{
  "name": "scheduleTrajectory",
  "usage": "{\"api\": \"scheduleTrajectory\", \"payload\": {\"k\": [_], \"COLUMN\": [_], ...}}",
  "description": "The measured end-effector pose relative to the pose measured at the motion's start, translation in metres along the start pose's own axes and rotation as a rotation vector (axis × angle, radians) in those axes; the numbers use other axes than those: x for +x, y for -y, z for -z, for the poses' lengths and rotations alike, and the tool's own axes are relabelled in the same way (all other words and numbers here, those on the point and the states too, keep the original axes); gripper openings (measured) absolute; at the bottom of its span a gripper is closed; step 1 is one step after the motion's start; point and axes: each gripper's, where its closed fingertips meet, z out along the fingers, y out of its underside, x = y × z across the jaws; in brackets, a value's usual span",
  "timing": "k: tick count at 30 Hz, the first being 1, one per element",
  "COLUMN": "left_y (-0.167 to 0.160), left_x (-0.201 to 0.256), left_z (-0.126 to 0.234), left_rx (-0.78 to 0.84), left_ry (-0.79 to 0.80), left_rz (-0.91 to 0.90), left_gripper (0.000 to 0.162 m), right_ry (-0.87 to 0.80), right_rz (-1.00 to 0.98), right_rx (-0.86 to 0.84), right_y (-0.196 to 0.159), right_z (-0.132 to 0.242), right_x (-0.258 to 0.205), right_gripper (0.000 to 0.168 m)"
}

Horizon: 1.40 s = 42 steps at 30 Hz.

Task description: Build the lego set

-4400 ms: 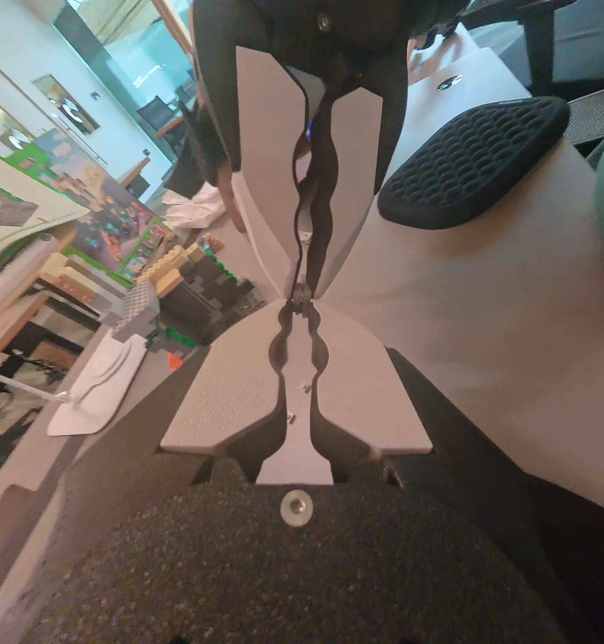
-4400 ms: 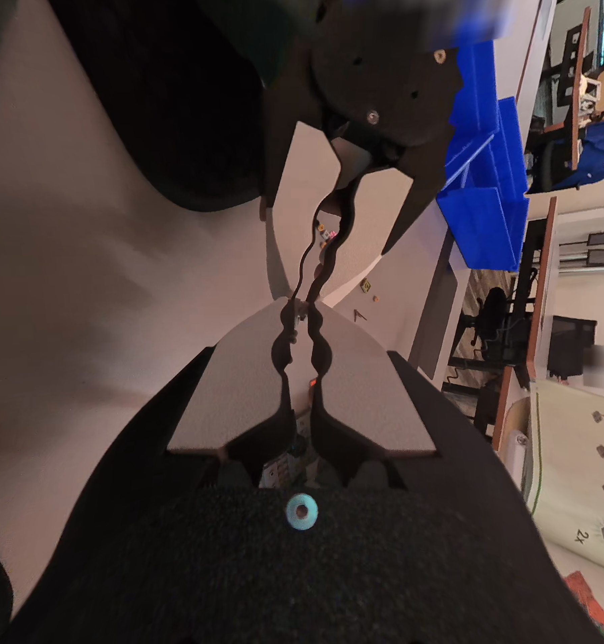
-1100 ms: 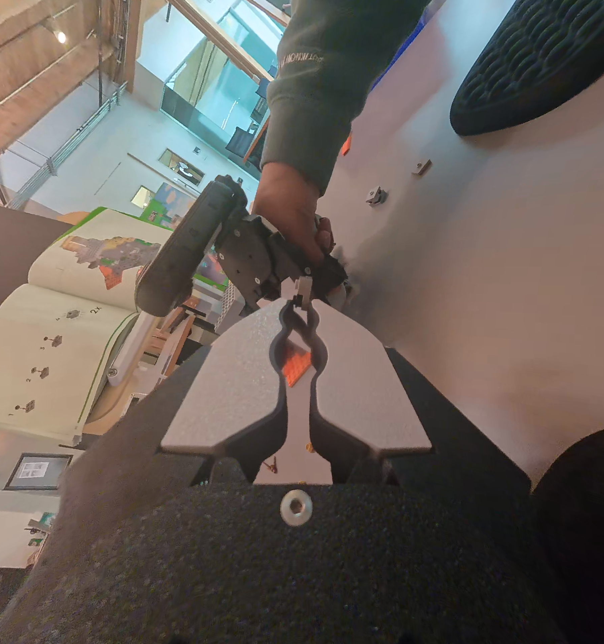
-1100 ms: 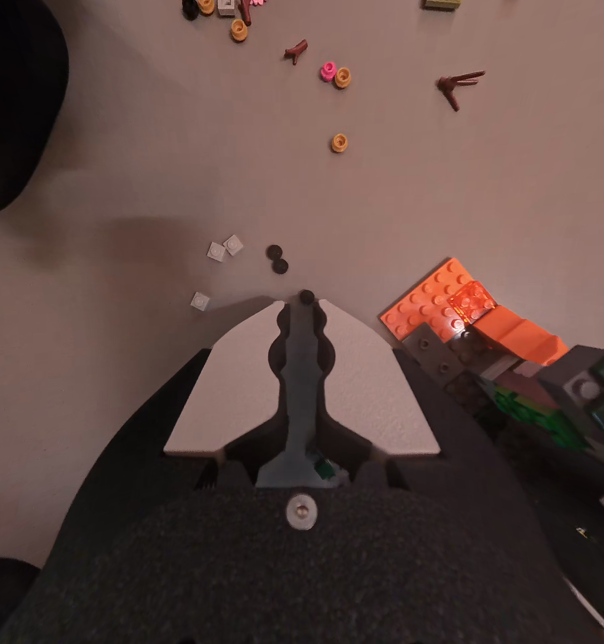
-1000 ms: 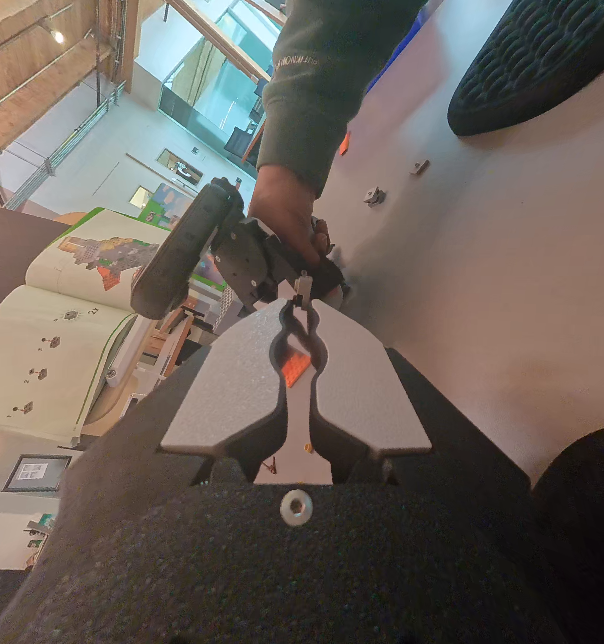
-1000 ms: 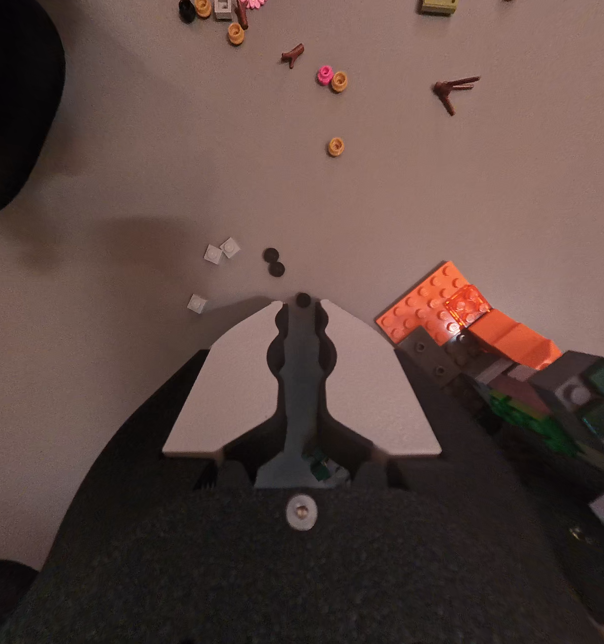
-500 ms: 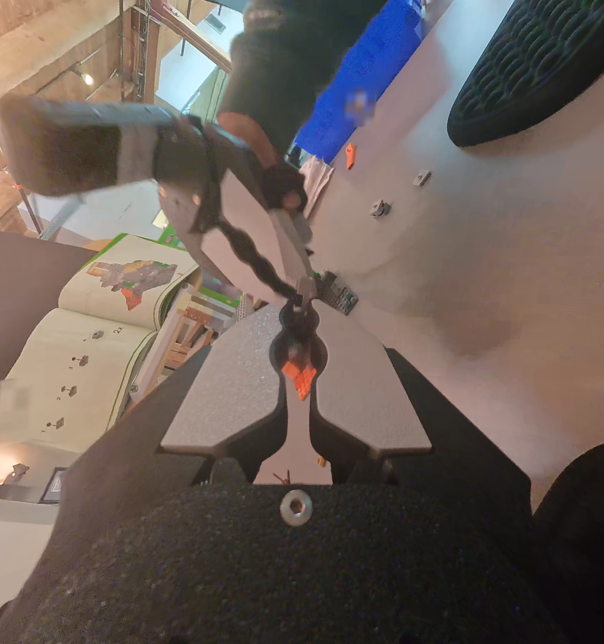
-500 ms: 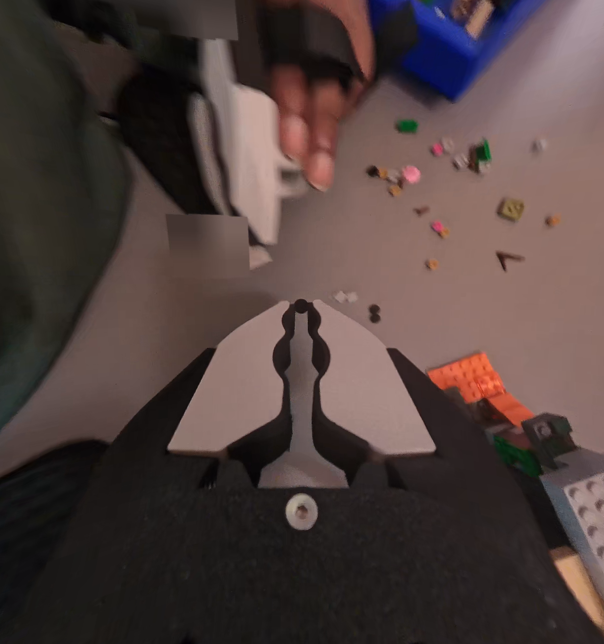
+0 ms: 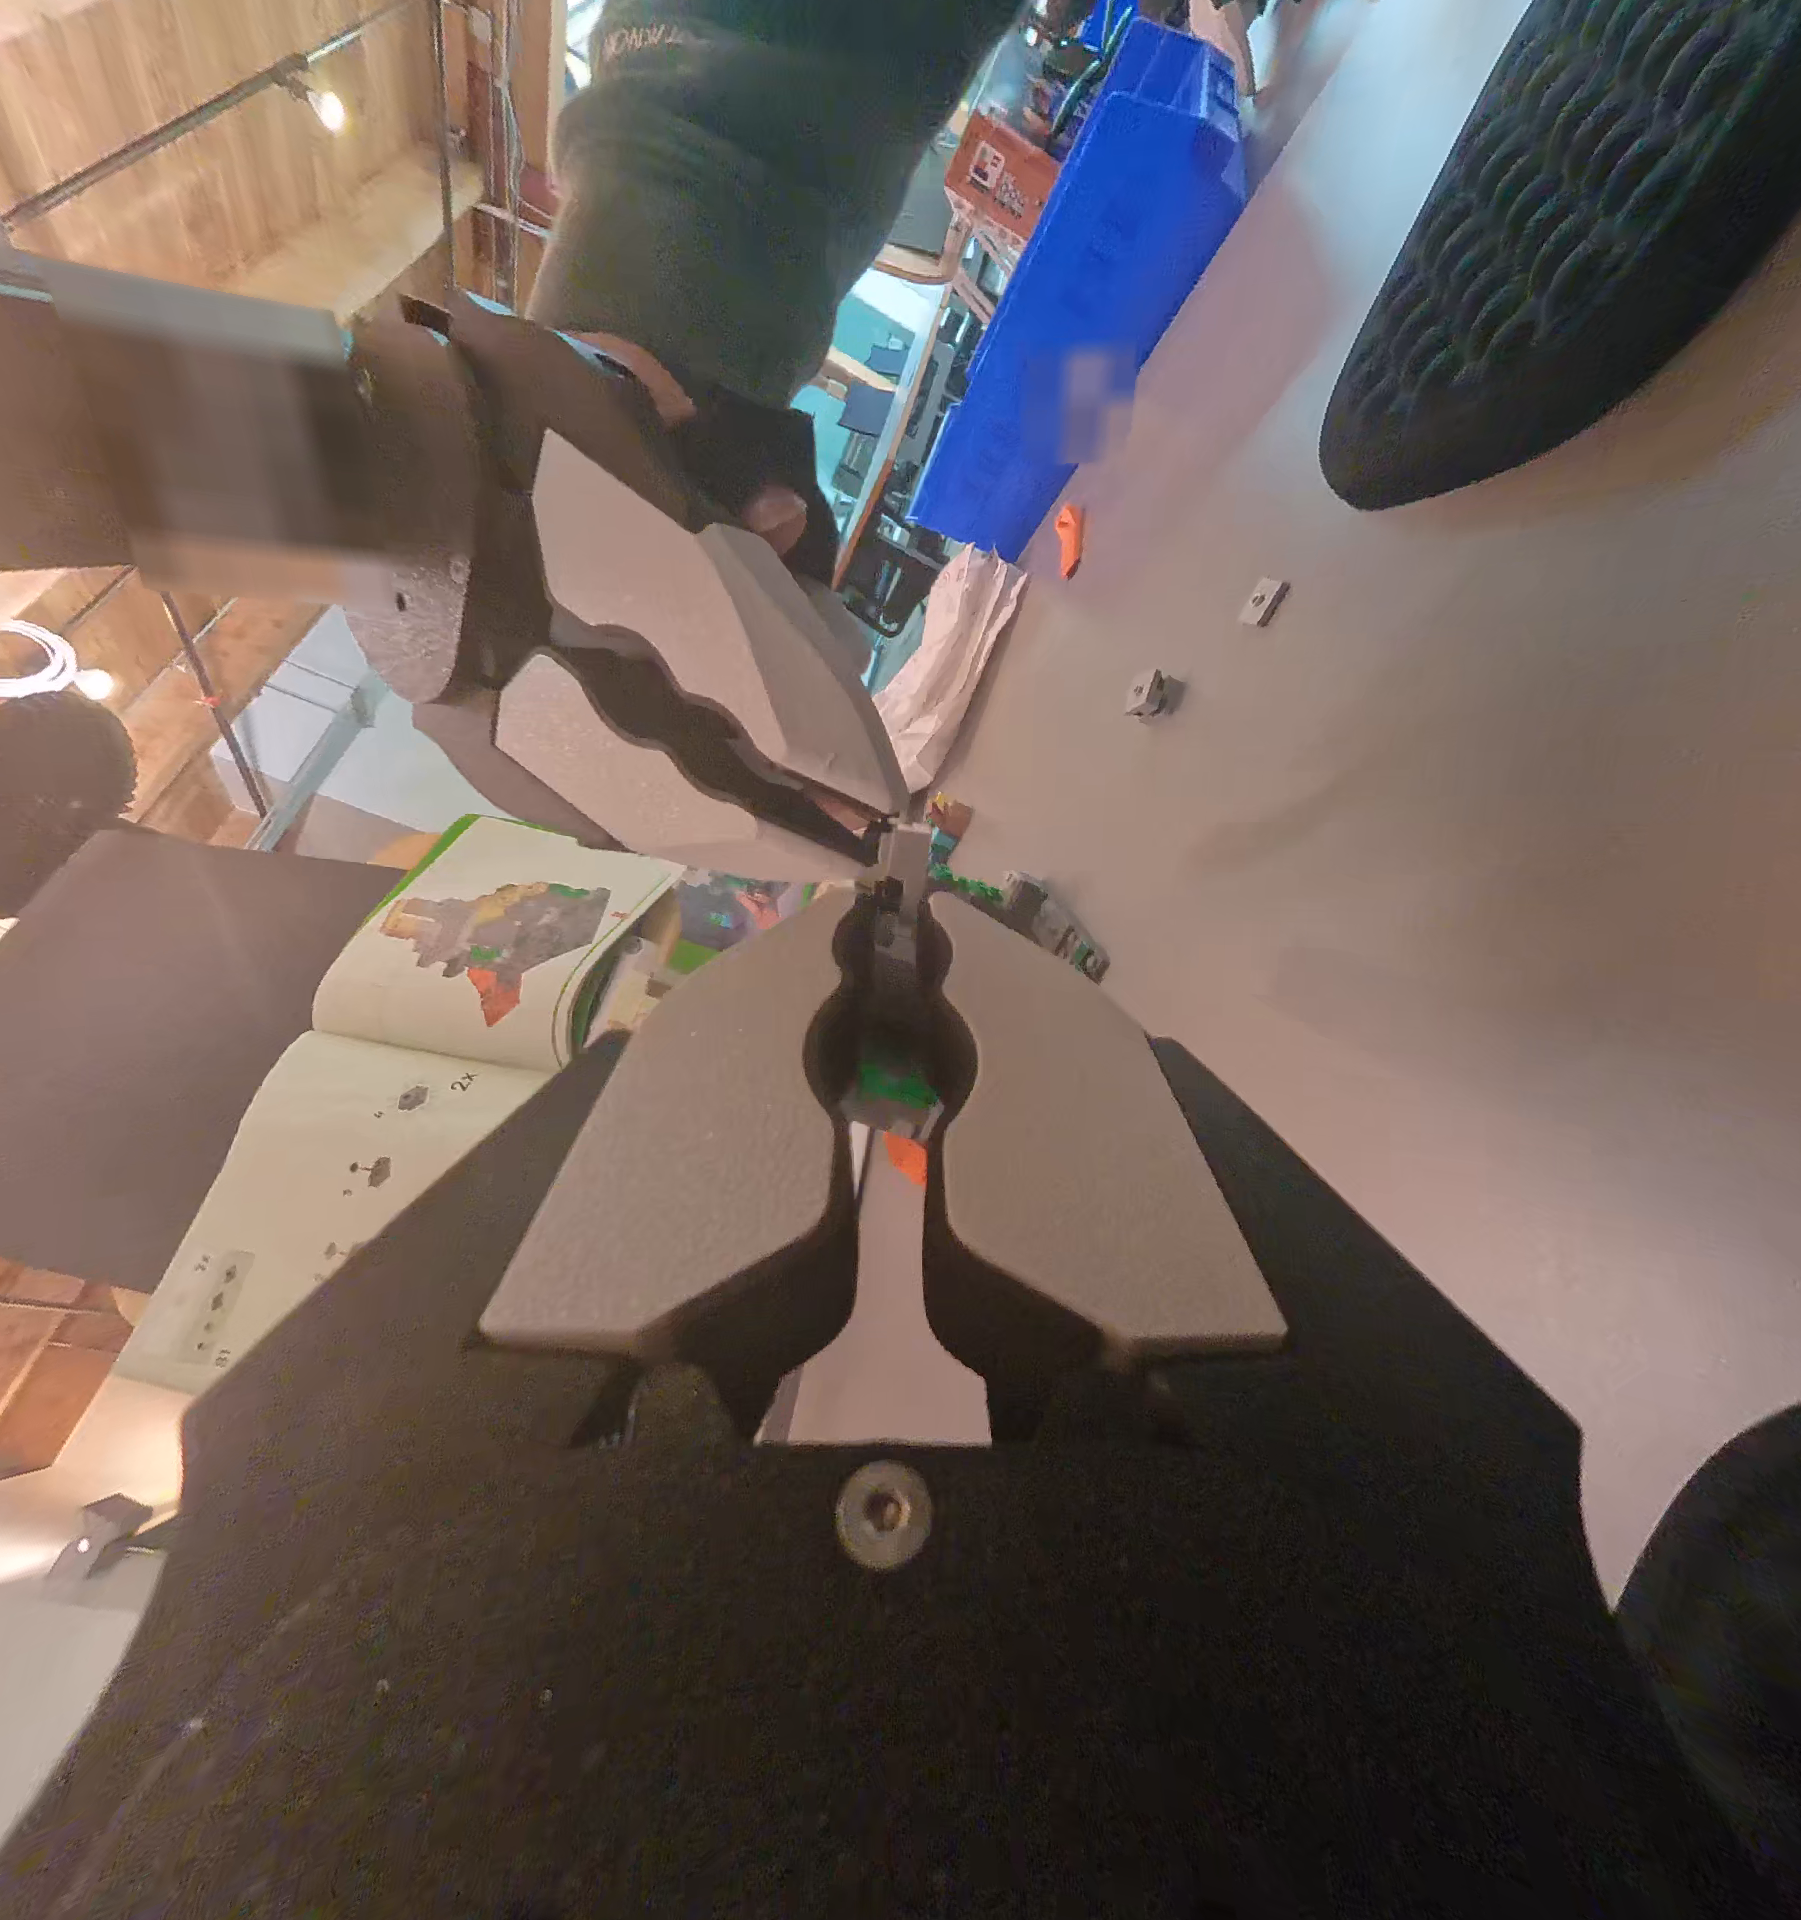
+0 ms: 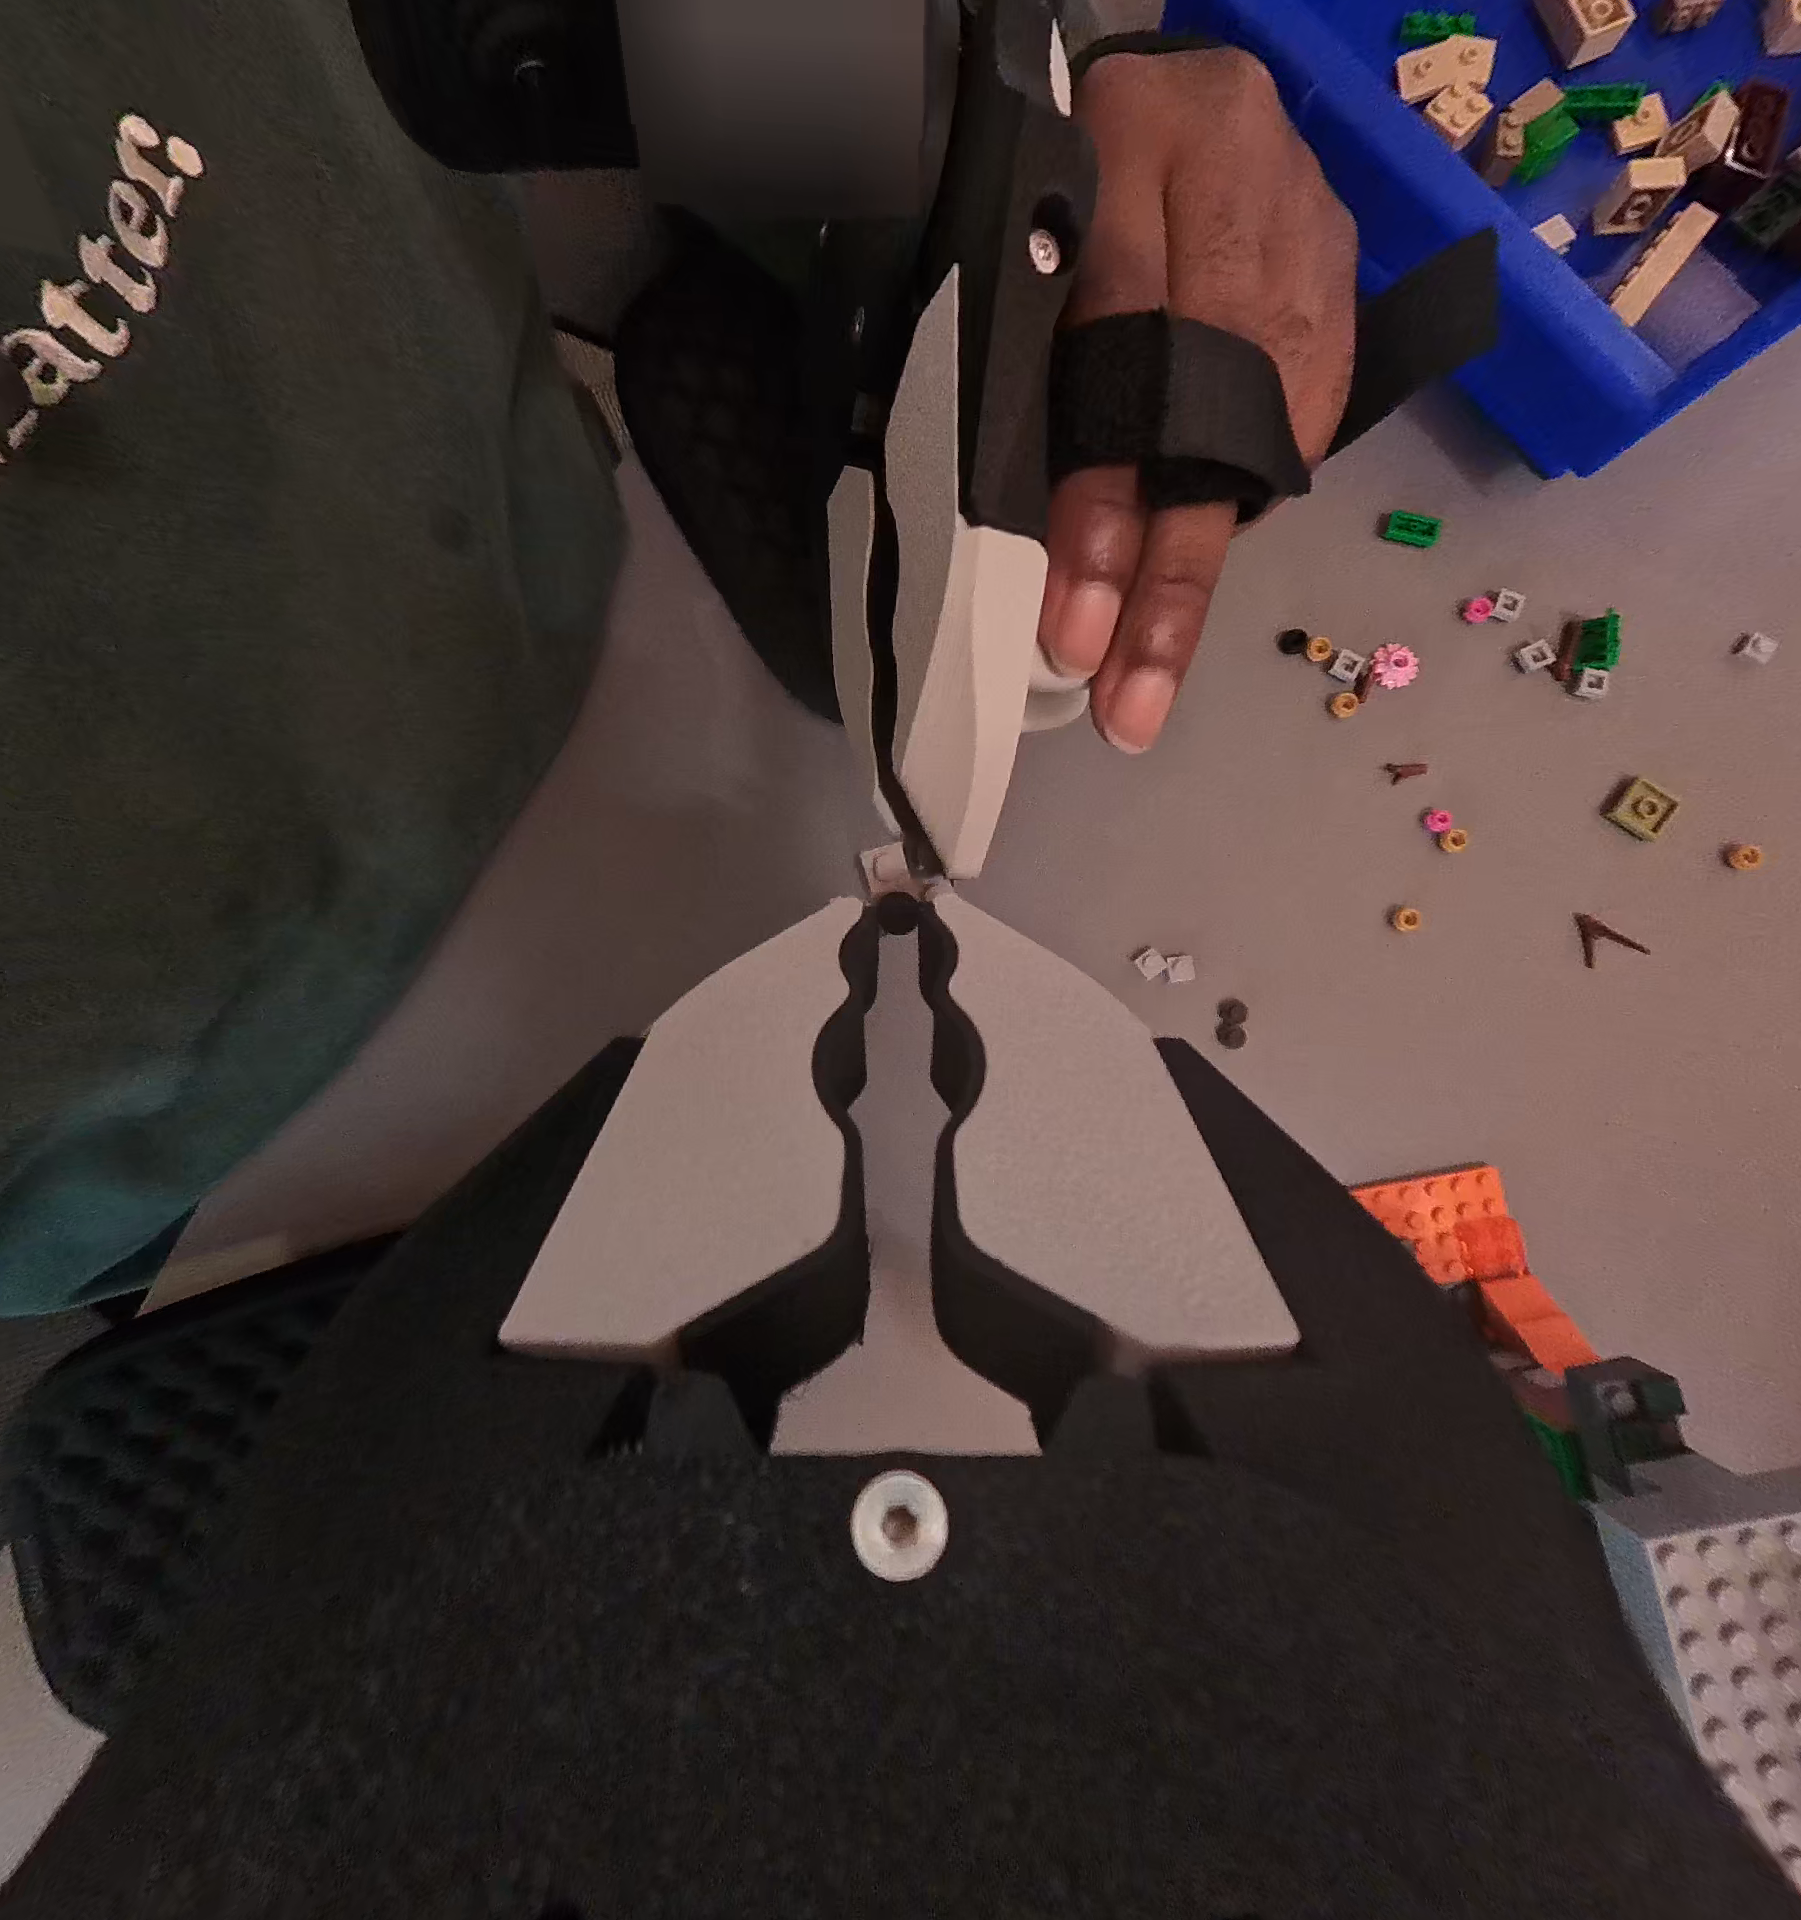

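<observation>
Grey small brick clamped at the tips of the left gripper, held above the counter. Right gripper pinches a black round stud, tips meeting the brick. Partly built model sits at near right; loose pieces lie at far right, near the blue bin.

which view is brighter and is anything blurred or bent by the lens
Left wrist view is brighter, lit by a ceiling lamp; its wide lens bows the open instruction booklet, and the far gripper's handle smears. Right wrist view is dim and warm, with the blue plastic bin sharp.
</observation>
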Motion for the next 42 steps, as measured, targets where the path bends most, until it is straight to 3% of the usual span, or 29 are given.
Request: {"api": "scheduleTrajectory", "payload": {"k": [18, 27, 32, 42], "left_y": [0.012, 0.013, 0.014, 0.01], "left_x": [-0.004, -0.005, -0.003, -0.005], "left_z": [0.003, 0.004, 0.003, 0.003], "left_rx": [0.025, 0.025, 0.031, 0.013], "left_ry": [0.027, 0.032, 0.028, 0.023], "left_rz": [-0.036, -0.045, -0.037, 0.007], "left_gripper": [0.007, 0.007, 0.007, 0.007], "right_ry": [0.012, -0.097, -0.243, -0.765], "right_rz": [0.033, -0.027, 0.024, 0.433], "right_rx": [-0.072, 0.087, 0.268, 0.149], "right_y": [0.004, 0.006, 0.008, 0.008], "right_z": [0.002, 0.012, 0.012, 0.005], "right_x": [-0.011, -0.011, -0.012, -0.011], "right_gripper": [0.009, 0.021, 0.014, 0.016]}}
